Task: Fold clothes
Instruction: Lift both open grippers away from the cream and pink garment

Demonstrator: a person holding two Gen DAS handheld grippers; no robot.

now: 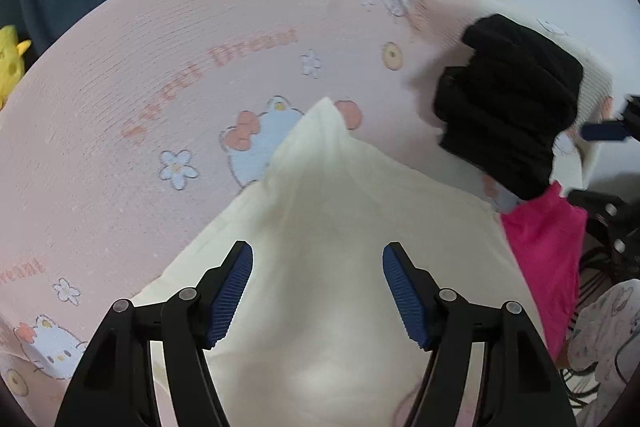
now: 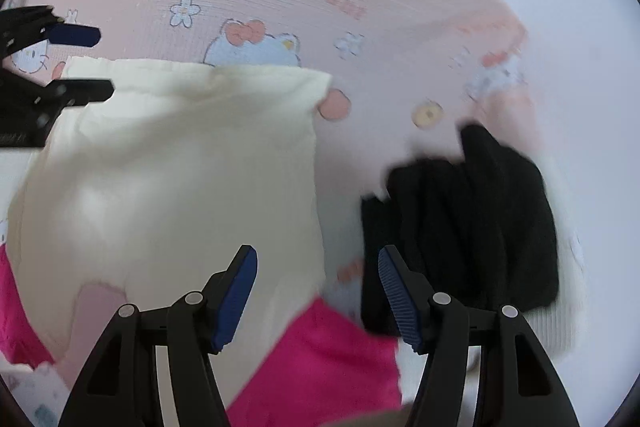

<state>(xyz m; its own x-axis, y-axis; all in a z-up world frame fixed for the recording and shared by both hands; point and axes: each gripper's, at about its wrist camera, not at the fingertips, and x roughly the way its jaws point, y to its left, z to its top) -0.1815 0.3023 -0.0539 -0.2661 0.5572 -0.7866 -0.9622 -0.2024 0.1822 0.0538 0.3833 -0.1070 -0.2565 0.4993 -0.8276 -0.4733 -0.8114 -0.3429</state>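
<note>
Below both gaping, empty tongs, left and right: cream garment, flat.

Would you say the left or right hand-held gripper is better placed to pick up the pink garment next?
Probably right: the open right hand-held gripper hangs directly over the pink garment, whereas the left hand-held gripper faces the cream cloth.

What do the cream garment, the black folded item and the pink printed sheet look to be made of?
Cream garment: soft, matte woven or fine-knit cloth, probably cotton; it drapes in smooth folds. Black folded item: thicker matte knit, judging by its ribbed ridges. Pink printed sheet: textured fabric with fine horizontal lines, maybe a waffle or quilted weave; blur leaves it open.
</note>
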